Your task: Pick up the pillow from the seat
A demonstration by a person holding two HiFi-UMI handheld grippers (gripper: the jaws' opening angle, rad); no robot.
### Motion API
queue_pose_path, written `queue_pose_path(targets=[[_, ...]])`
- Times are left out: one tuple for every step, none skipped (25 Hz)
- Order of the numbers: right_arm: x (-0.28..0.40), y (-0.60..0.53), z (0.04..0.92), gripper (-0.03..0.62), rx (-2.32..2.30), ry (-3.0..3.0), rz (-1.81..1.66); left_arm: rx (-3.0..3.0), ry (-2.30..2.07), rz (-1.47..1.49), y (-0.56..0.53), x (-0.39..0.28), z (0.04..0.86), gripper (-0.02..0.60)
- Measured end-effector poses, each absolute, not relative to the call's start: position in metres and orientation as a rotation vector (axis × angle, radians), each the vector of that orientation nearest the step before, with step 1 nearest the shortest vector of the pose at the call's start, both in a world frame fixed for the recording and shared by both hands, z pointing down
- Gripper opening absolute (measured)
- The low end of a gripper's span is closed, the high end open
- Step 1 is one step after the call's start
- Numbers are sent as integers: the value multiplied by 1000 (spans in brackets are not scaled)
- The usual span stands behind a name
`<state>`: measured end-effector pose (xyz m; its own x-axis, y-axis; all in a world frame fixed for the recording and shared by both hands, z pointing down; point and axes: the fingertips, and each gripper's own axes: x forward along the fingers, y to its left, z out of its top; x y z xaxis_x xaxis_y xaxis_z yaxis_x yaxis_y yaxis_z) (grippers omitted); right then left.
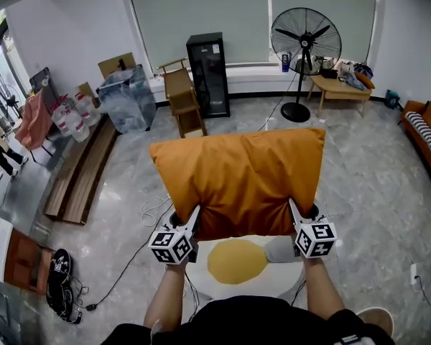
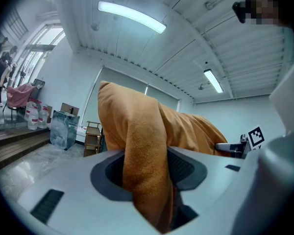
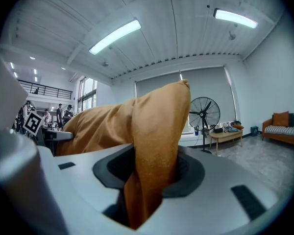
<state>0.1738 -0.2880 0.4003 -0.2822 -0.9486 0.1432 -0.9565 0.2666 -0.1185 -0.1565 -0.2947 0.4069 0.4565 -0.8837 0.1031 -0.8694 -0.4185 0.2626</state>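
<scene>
An orange pillow [image 1: 241, 178] hangs in the air in front of me, held up by its two lower corners. My left gripper [image 1: 192, 223] is shut on the lower left corner, and the orange fabric [image 2: 147, 175] fills the gap between its jaws. My right gripper [image 1: 294, 218] is shut on the lower right corner, with the pillow's cloth [image 3: 152, 180] pinched between its jaws. Below the pillow is a white seat [image 1: 273, 282] with a yellow round patch [image 1: 235, 260], partly hidden by my arms.
A black standing fan [image 1: 304, 45] and a low wooden table [image 1: 339, 90] stand at the far right. A black cabinet [image 1: 207, 74] and a wooden stool [image 1: 183, 99] are at the back. Cables [image 1: 140, 254] trail on the marble floor. An orange sofa [image 1: 425, 131] lines the right wall.
</scene>
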Motion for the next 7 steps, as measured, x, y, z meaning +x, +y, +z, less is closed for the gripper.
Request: queue_pose_path(targets=[[174, -288, 400, 163, 1854, -2463, 278, 2430, -1504, -74, -295, -156, 407, 207], [174, -288, 401, 163, 1853, -2460, 275, 2429, -1503, -75, -295, -156, 408, 207], [174, -289, 401, 163, 1851, -2458, 274, 2429, -1502, -73, -296, -156, 409, 207], [174, -289, 402, 163, 1850, -2457, 274, 2430, -1500, -71, -296, -157, 410, 207], [173, -290, 402, 163, 1847, -2456, 276, 2432, -1498, -68, -297, -157, 410, 207], [172, -290, 403, 164, 1845, -2456, 277, 2434, -1498, -65, -298, -158, 410, 207], [172, -290, 403, 163, 1843, -2456, 279, 2436, -1498, -62, -298, -159, 410, 207]])
